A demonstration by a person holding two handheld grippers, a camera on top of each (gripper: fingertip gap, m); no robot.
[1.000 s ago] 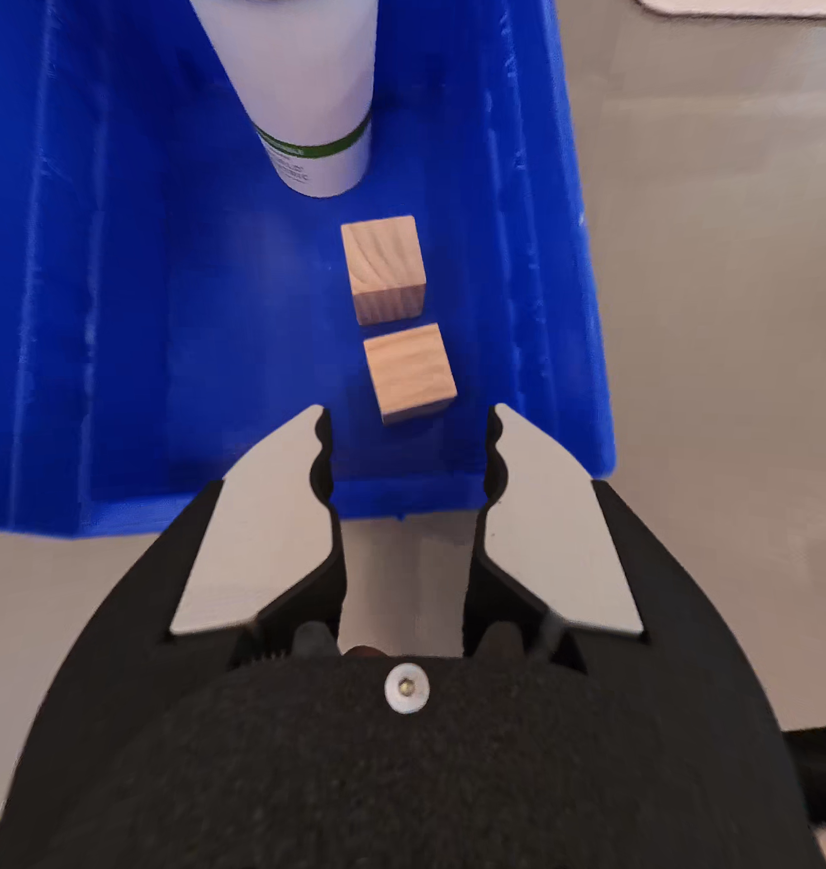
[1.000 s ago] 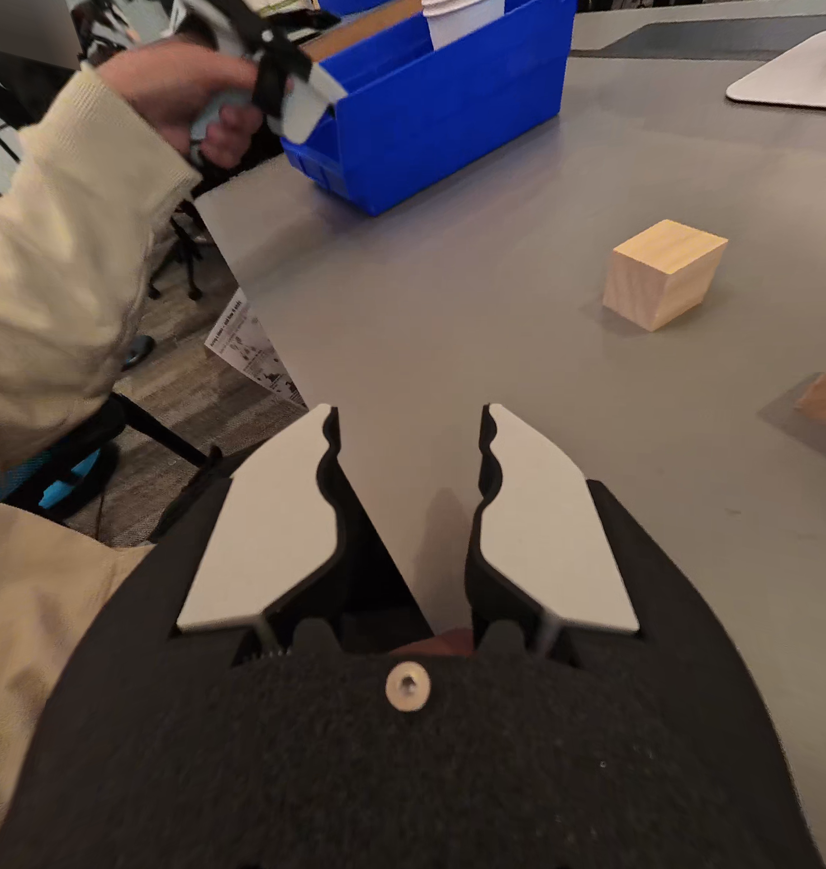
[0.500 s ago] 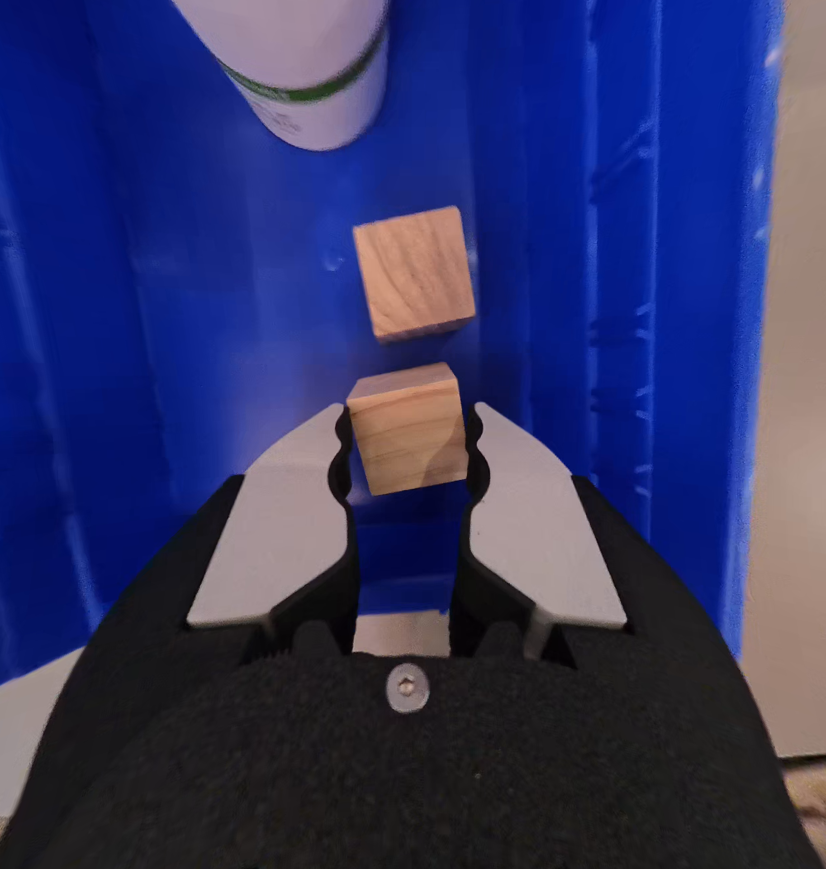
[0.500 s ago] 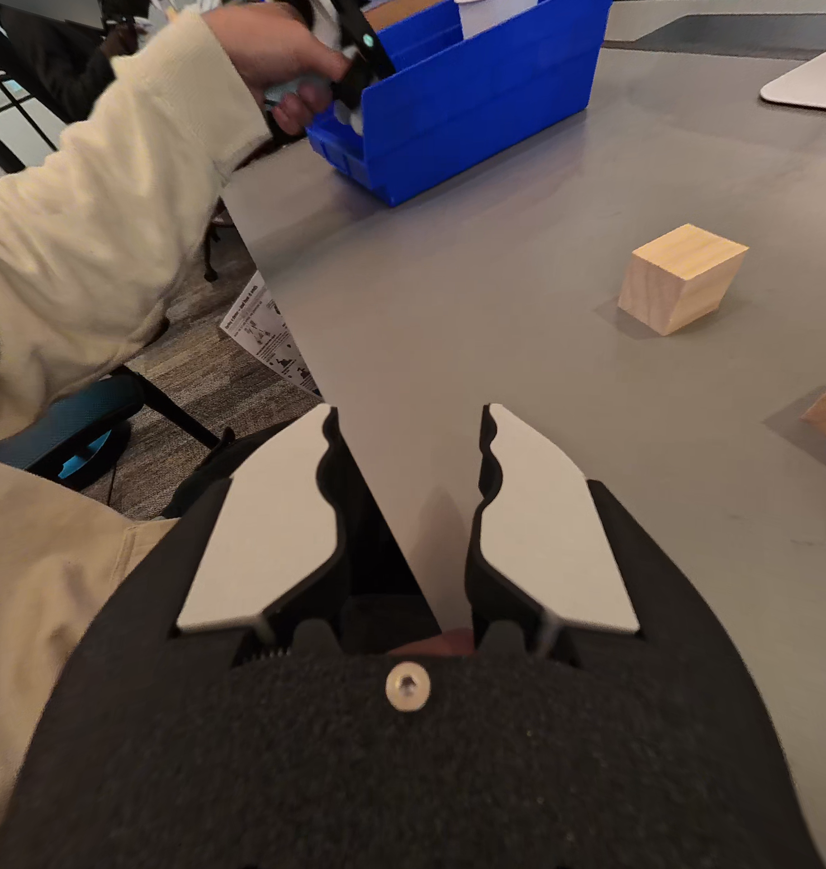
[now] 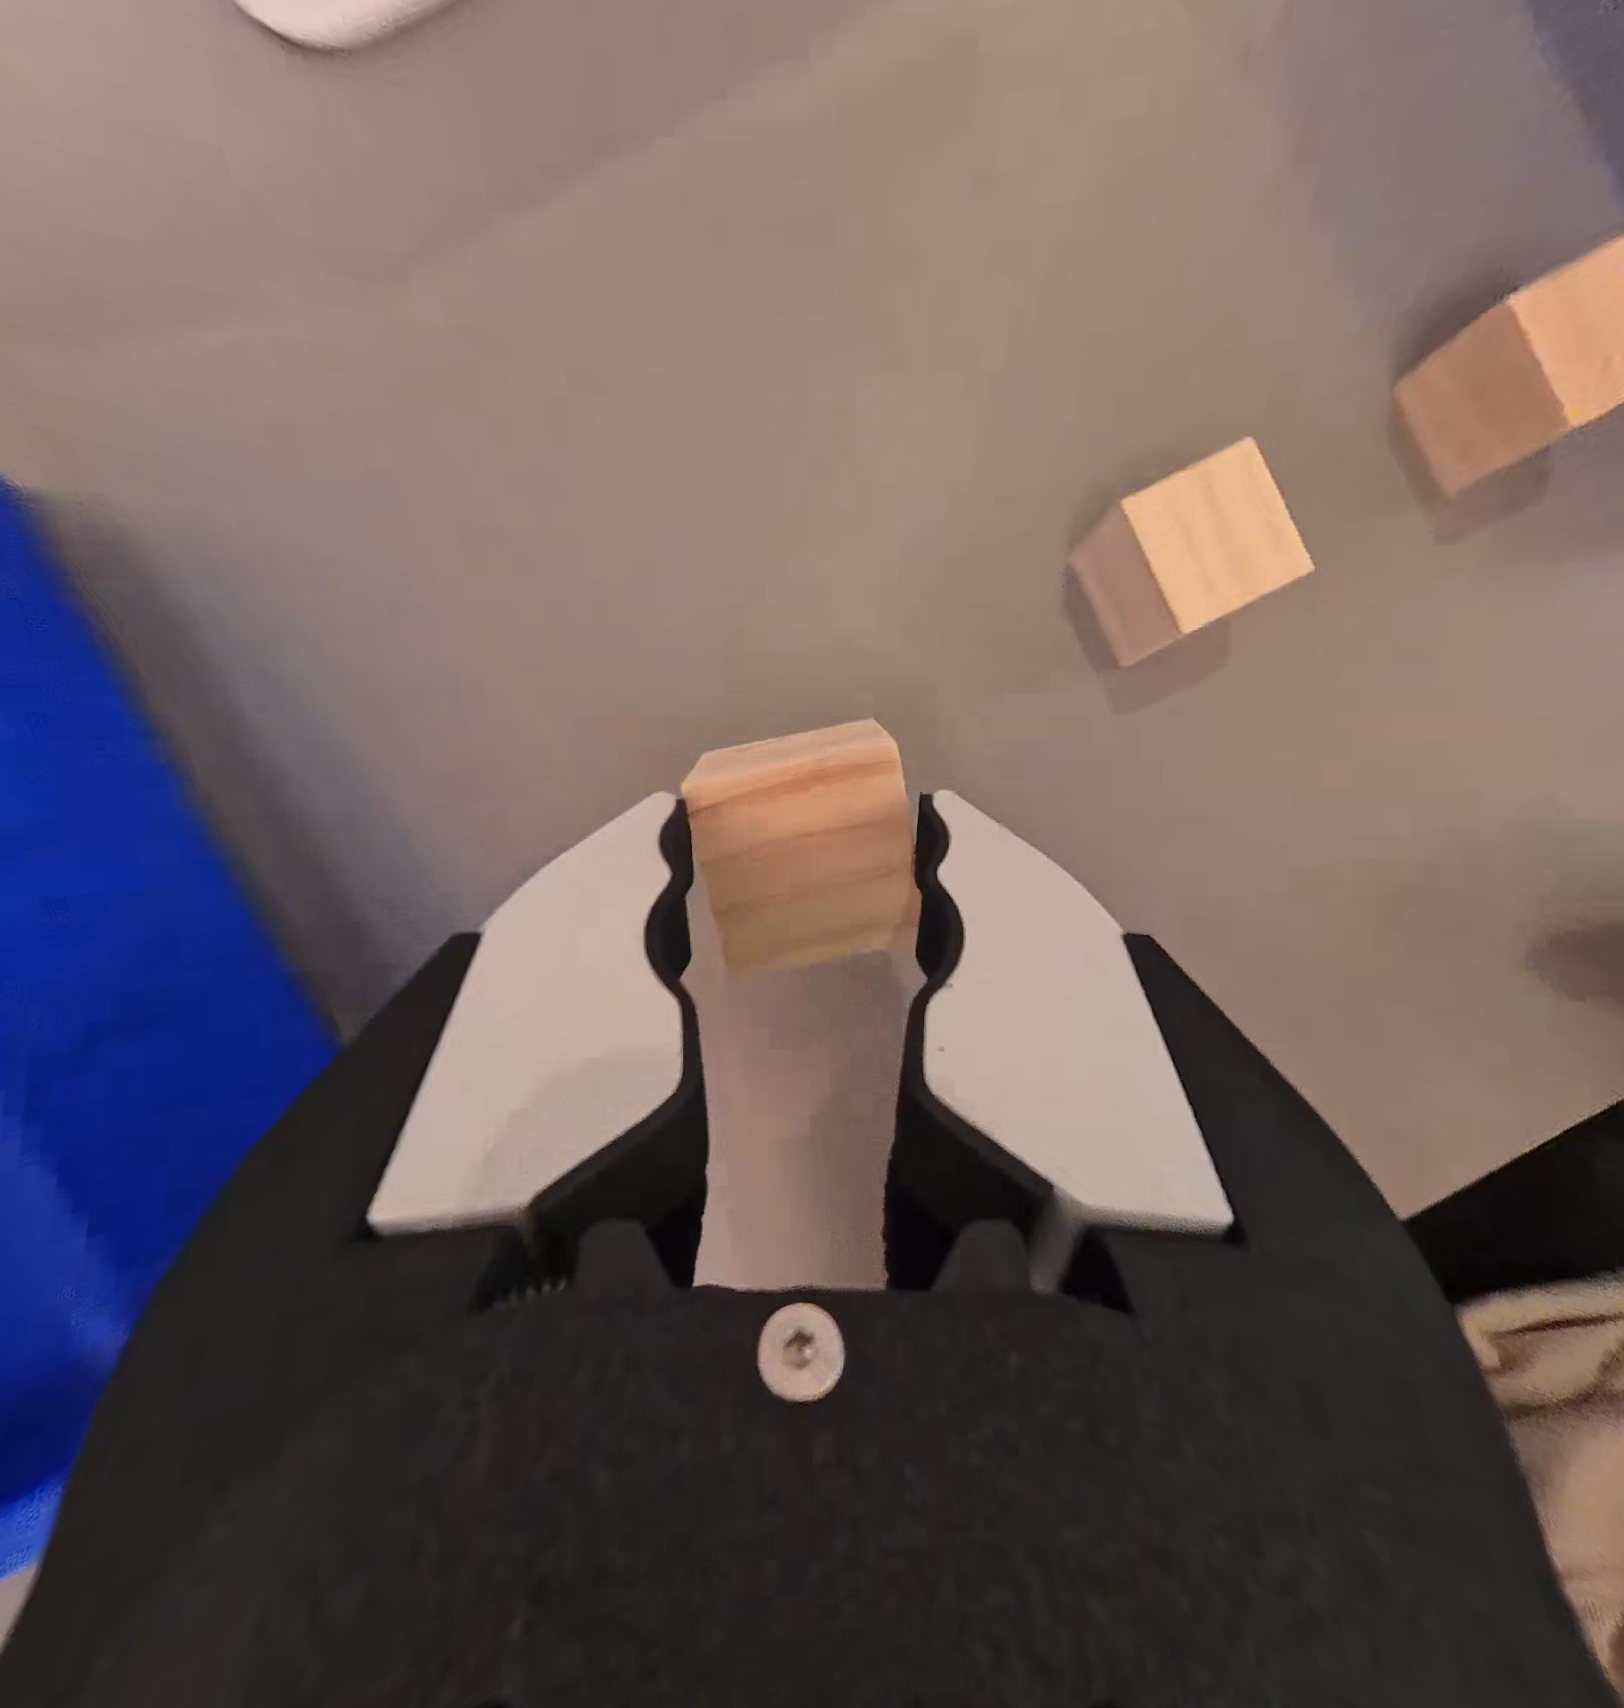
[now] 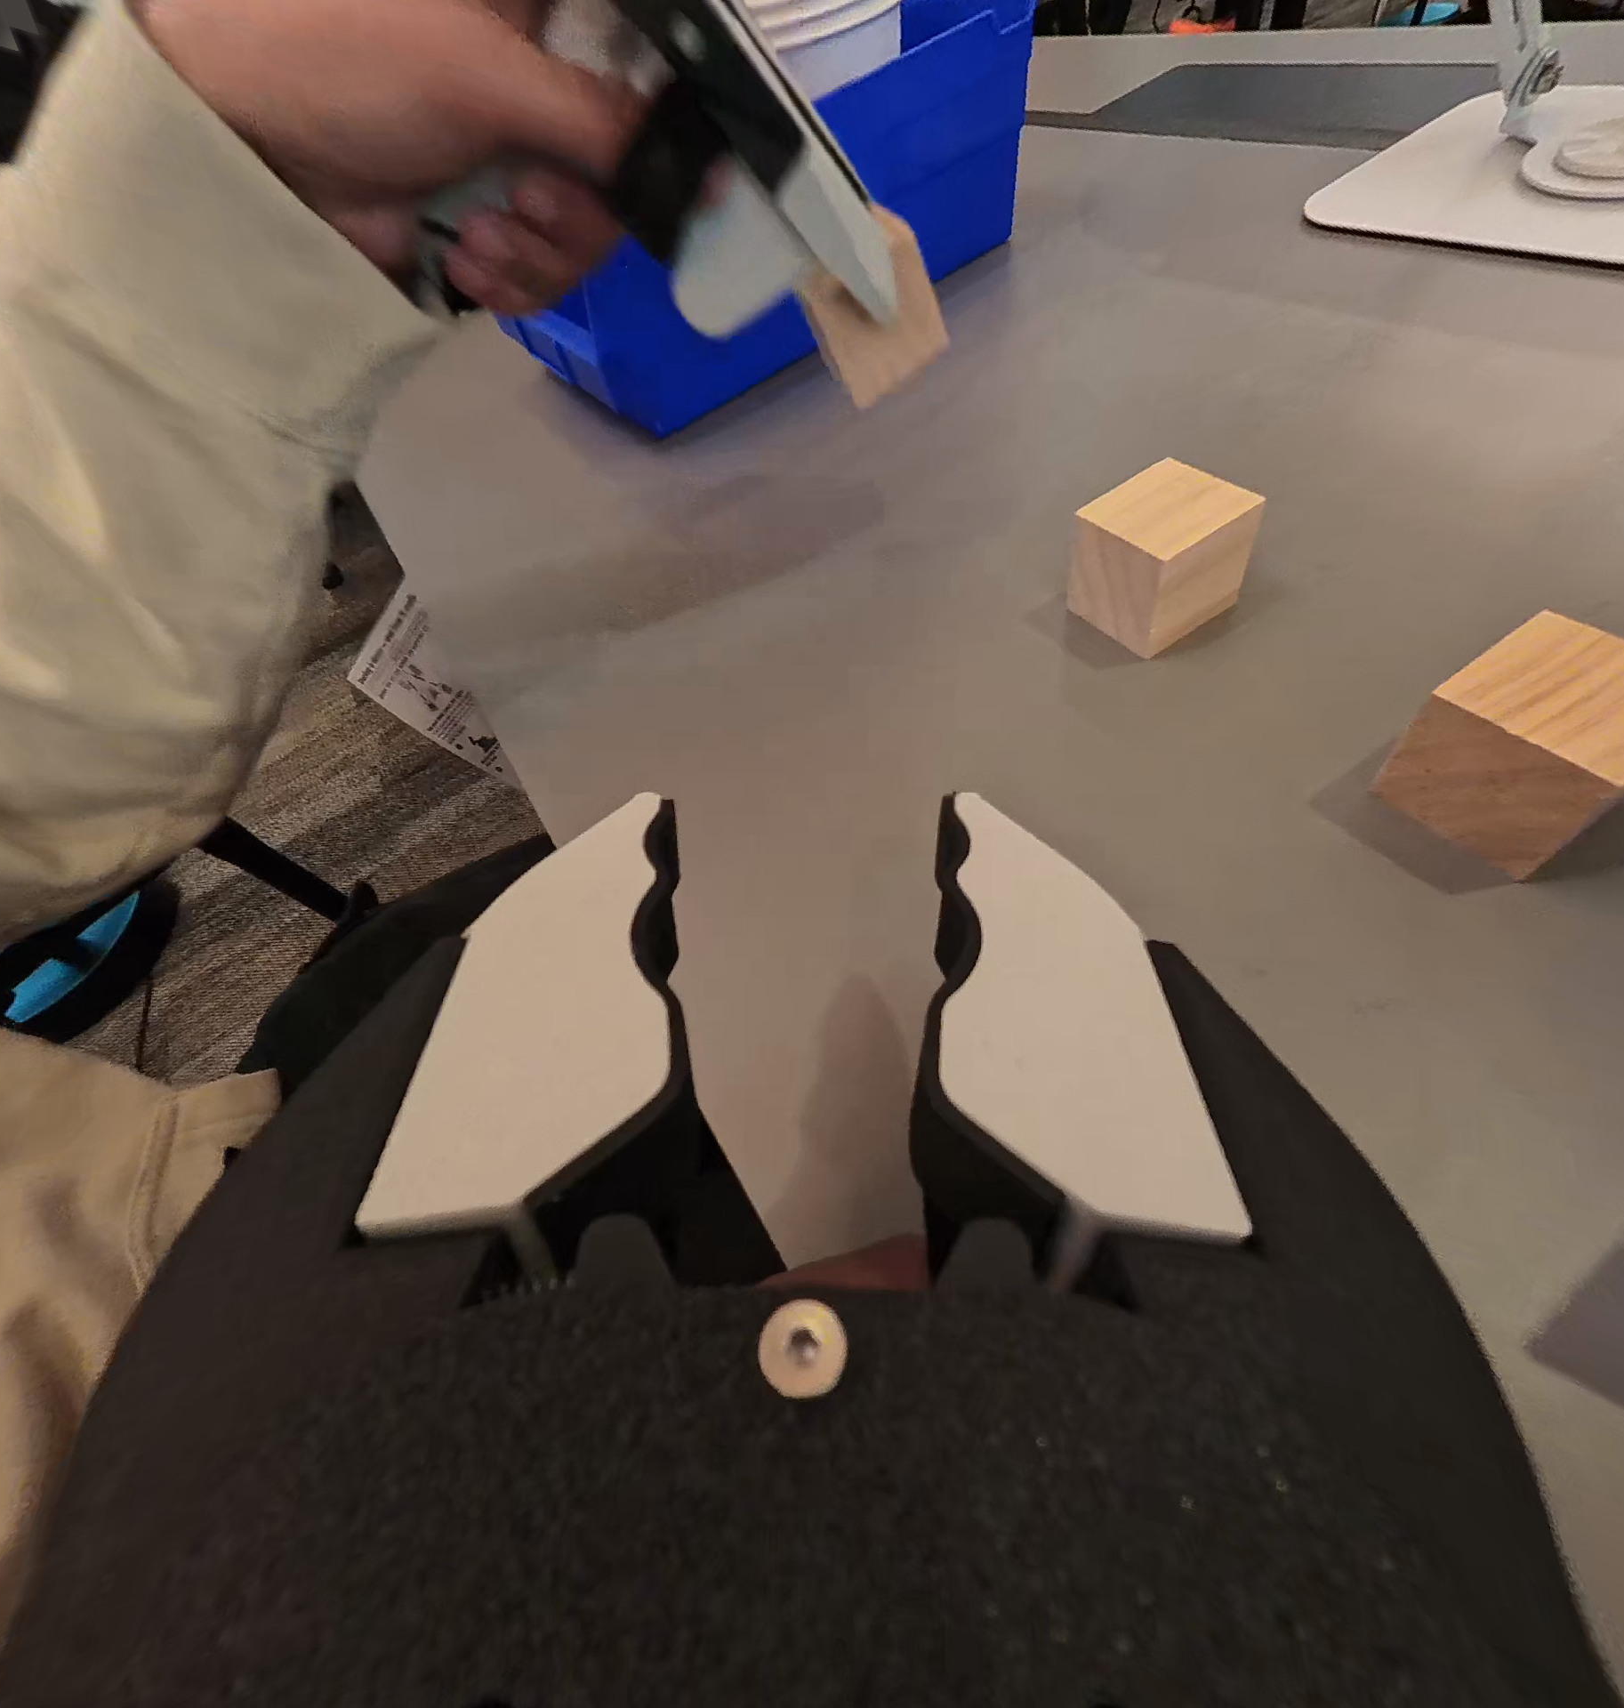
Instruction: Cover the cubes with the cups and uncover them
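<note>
The left tool (image 5: 801, 855) is closed on a wooden cube (image 5: 804, 846), its two pale fingers pressing the cube's left and right faces, and it carries the cube in the air above the grey bench (image 5: 605, 416). In the right wrist view the same cube hangs clamped at the tip of that tool, in front of the blue bin (image 6: 891, 176), with a hand (image 6: 402, 139) in a cream sleeve (image 6: 124, 444) around the handle.

The right tool (image 6: 804, 864) stands open with nothing between its fingers, low over the near part of the bench.

Two more wooden cubes rest on the bench to the right, near each other but apart: the nearer cube (image 6: 1529, 744) and the farther cube (image 6: 1159, 555). The left wrist view shows both as well, off to the right of the held one.

The blue bin sits on the bench beyond them to the left, with white cups (image 6: 827, 32) standing inside it. At the far right corner of the bench lies a white flat base (image 6: 1437, 199) with a metal stand on it. A printed paper sheet (image 6: 429, 689) lies on the floor below the bench edge
</note>
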